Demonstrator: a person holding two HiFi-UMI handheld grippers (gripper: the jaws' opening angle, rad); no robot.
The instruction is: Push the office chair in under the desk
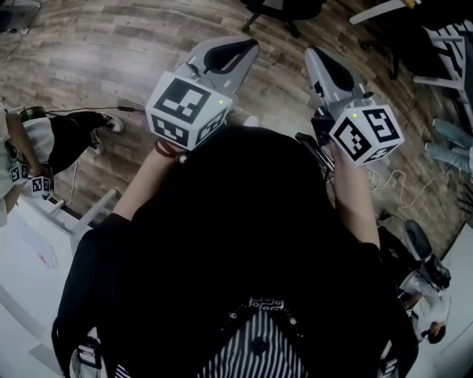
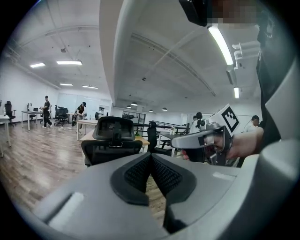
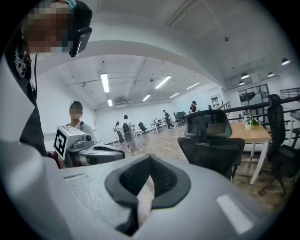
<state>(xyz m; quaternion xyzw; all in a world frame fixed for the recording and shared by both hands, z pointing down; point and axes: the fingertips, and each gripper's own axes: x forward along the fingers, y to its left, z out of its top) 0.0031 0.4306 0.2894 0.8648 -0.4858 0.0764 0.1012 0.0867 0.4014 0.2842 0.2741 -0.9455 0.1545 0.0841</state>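
Observation:
A black mesh office chair (image 2: 112, 140) with a headrest stands ahead of me, its back turned toward me, in front of a wooden desk (image 2: 140, 139). The right gripper view shows the same chair (image 3: 212, 143) and the desk (image 3: 253, 132) behind it. In the head view only the chair's dark base (image 1: 284, 11) shows at the top edge. My left gripper (image 2: 150, 156) is shut with nothing in it, well short of the chair. My right gripper (image 3: 150, 160) is also shut and empty. In the head view both are held out side by side, the left gripper (image 1: 247, 46) and the right gripper (image 1: 312, 53), over the wood floor.
A second black chair (image 3: 281, 154) sits at the desk's right. Several people stand among desks far off (image 2: 47, 110). A person (image 1: 44, 140) sits on the floor at the left near a white table (image 1: 37, 251). A white cable (image 1: 403, 188) lies on the floor at the right.

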